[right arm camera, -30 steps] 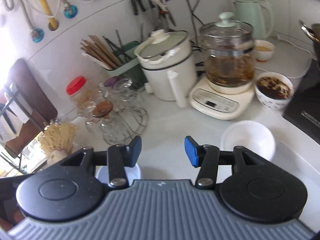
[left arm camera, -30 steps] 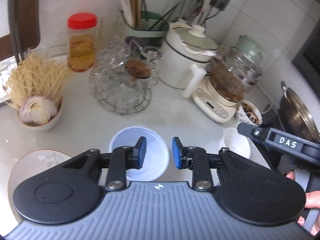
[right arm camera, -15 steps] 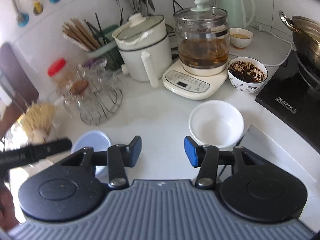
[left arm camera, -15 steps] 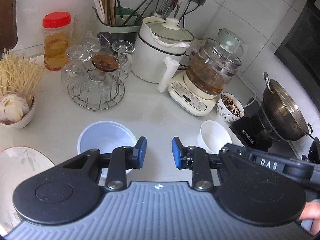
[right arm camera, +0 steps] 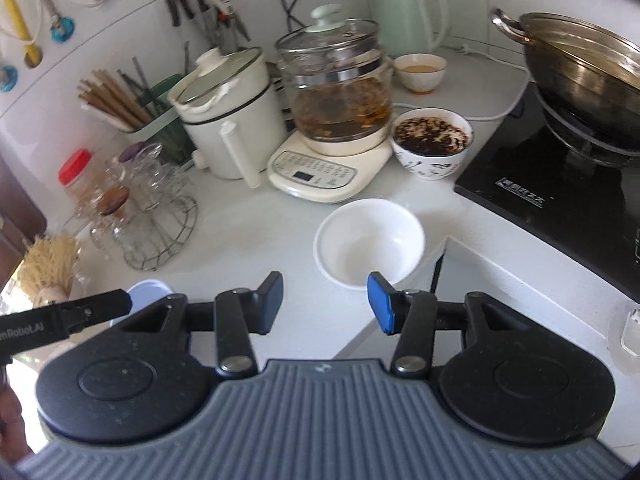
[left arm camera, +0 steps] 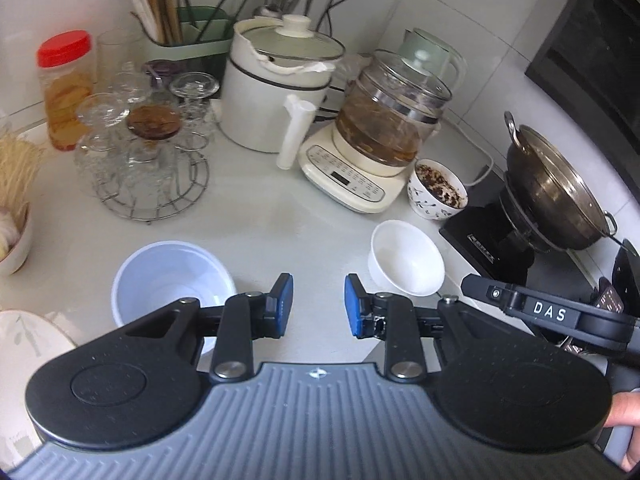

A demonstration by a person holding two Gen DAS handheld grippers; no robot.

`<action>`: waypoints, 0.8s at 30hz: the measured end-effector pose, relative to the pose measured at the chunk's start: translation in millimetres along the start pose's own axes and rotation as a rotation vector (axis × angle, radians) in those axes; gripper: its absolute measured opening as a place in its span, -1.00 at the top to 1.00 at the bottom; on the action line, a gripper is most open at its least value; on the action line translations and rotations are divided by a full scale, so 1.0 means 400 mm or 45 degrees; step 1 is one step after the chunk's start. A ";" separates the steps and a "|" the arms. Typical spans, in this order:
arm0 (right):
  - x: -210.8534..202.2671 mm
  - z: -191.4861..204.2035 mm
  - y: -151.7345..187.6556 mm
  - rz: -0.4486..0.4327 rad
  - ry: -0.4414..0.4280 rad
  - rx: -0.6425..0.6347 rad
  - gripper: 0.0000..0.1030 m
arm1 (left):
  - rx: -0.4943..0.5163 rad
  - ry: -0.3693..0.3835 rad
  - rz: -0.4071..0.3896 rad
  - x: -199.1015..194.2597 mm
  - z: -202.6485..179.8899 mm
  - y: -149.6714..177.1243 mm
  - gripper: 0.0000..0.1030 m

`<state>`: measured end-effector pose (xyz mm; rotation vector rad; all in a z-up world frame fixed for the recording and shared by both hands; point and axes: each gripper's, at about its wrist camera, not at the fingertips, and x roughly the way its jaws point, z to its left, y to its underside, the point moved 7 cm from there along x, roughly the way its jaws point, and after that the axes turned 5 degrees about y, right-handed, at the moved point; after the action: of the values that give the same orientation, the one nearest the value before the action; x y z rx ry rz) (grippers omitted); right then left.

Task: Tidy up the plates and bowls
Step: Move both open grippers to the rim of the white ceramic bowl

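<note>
Risk sits nearest the front edge of the counter (left arm camera: 312,224), where both tools hover with nothing between their pads. The left gripper (left arm camera: 319,305) is released, its jaws a narrow gap apart over bare surface, the pale blue bowl (left arm camera: 172,276) just beside its left finger. The right gripper (right arm camera: 326,300) is also released, jaws wider, and the white bowl (right arm camera: 370,242) lies just beyond its right fingertip.

That white bowl rests close to a step in the counter edge and near the black induction hob (right arm camera: 560,188). In my judgement a pinch on its thin rim could tip it, or push it off that step. The blue bowl looks light and may skid rather than lift. Both tools work close together, so a crossing reach could knock one against the other.

Further back, a patterned bowl (left arm camera: 436,190) full of dark bits stands touching the tea brewer's base (left arm camera: 348,178); a careless sweep would spill it. The glass rack (left arm camera: 152,160) is fragile too.

A plate (left arm camera: 28,340) at the left front corner is cut off by the frame and partly covered by the left tool. The bowl of noodles (left arm camera: 14,200) is also cropped. Whether the blue bowl is one or a nested pair I cannot tell.
</note>
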<state>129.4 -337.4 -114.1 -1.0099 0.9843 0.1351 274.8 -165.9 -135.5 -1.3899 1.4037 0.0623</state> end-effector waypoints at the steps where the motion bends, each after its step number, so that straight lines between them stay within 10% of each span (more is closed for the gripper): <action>1: 0.007 -0.009 -0.003 0.003 0.009 0.015 0.04 | 0.005 0.007 0.007 0.009 -0.005 -0.003 0.34; 24: 0.156 -0.162 -0.053 0.109 0.036 0.218 0.03 | 0.069 0.102 0.221 0.280 -0.102 -0.065 0.15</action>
<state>136.1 -418.7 -157.4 -0.8152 1.0470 0.1052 301.3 -276.5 -180.2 -1.2353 1.5789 0.0815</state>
